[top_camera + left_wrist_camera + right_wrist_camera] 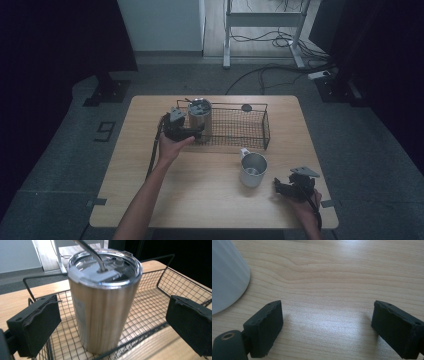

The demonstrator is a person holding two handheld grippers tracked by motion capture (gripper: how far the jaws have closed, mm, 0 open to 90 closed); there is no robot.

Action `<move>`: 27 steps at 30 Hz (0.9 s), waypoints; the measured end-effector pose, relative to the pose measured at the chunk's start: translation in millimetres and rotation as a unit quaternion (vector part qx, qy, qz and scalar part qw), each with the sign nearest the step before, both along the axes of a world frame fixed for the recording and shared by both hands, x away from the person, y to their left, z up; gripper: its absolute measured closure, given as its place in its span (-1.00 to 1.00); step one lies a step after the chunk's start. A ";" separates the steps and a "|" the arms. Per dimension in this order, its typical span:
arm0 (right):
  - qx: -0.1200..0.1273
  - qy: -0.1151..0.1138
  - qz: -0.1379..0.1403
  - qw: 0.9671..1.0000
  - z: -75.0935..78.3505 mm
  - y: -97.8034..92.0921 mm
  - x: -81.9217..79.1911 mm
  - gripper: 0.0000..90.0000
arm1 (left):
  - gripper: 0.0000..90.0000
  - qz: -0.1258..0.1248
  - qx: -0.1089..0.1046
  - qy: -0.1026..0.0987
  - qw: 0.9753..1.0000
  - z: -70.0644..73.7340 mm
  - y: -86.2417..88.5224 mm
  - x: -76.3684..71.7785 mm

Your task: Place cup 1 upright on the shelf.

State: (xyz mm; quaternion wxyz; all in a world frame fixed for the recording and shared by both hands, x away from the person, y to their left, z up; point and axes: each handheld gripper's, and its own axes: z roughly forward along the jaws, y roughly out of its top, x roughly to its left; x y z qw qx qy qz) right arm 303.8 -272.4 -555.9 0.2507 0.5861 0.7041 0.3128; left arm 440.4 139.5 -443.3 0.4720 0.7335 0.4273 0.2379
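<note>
L gripper point(110, 322) sitting wide open, jaws flanking the steel tumbler point(103, 302) w/o touching it. Tumbler standing upright at the left end of the wire basket point(250, 131), lid on, straw poking out. R gripper point(327, 325) also gaping wide, holding nothing, hovering over bare table point(337, 277) just beside the white mug point(252, 170).

Premises appear to be a lab or test room: a lone wooden worktop point(210, 200) on grey carpet, black stand bases point(107, 91) at either side, loose cables point(272, 70) on the floor, a metal frame point(262, 22) behind.
</note>
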 end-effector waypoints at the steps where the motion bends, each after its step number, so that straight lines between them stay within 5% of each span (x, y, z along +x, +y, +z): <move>1: 0.000 0.000 0.000 1.000 0.0 0.1 0.0 -0.78 | -1.00 -0.001 -0.001 0.000 1.000 -0.8 0.8 -2.3; 11: 0.001 0.000 -0.001 1.000 0.0 0.3 0.0 -0.78 | -1.00 -0.019 -0.006 0.013 1.000 -8.0 7.0 -25.8; 27: 0.001 0.000 -0.001 1.000 0.0 0.3 0.0 -0.78 | -0.98 -0.039 0.021 0.020 0.999 -35.9 20.1 -76.9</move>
